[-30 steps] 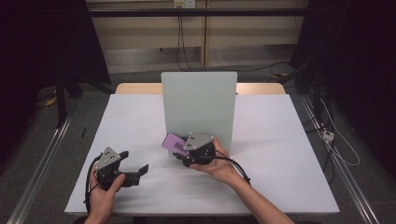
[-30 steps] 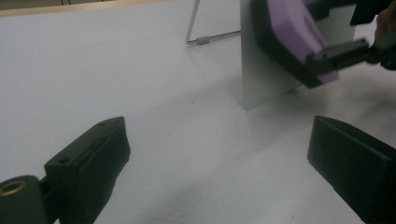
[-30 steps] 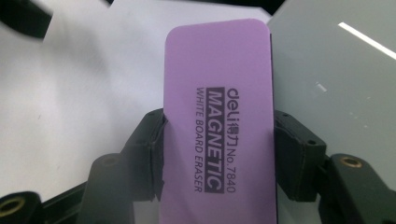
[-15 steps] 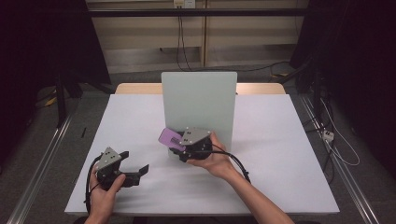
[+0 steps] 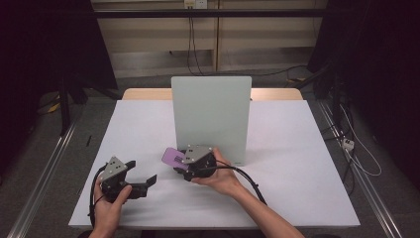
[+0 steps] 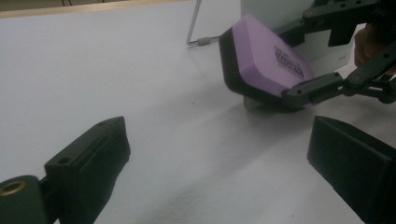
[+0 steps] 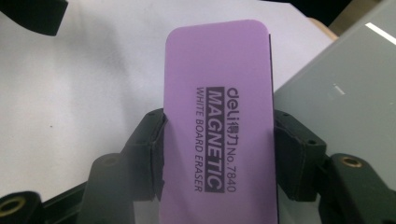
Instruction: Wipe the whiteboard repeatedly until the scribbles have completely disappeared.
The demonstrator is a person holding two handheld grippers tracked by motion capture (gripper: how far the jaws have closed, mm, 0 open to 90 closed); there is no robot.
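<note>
Eraser [image 7: 218,126]: clamped across its width by right gripper [image 5: 184,168], long axis running ahead; board [image 5: 212,116] just beyond. Left gripper [image 5: 141,174]: wide, empty.

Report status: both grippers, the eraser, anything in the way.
Right gripper shut on purple whiteboard eraser, held off the table. Left gripper open, empty. Upright whiteboard close behind the eraser.

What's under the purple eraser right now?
Under the purple magnetic whiteboard eraser, clamped in the right hand-held gripper, its black felt base faces bare white tabletop. The spot beneath its rear, behind a jaw, is hidden.
</note>
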